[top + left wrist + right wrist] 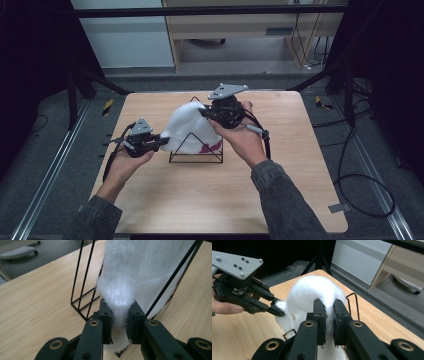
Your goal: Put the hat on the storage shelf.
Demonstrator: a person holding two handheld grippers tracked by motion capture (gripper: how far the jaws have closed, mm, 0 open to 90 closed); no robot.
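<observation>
Nearest the person, the two forearms come in over the bare front of the wooden table (210,200), one hand on each tool. The left gripper (159,141) has its jaws clamped on a pinch of the white fluffy hat (190,127) at its lower left edge; in the left gripper view the fleece bunches tight between the pads (106,320). The right gripper (206,114) is likewise closed on the fabric, higher up on the hat's right side, with a fold squeezed between its jaws in the right gripper view.

Holding the hat at two separate points seems meant to keep its opening spread, so it can slide over a frame rather than collapse. The hat sits over the black wire stand (196,155), a triangular frame at the middle of the table, and covers its upper part while the base rods and the front triangle stay exposed. A bit of red marking shows at the hat's lower edge.

Judging by this, the hat is partly seated and the grips are low and opposed to draw it down evenly. Beyond the table lie a grey floor and a pale cabinet (240,30).
</observation>
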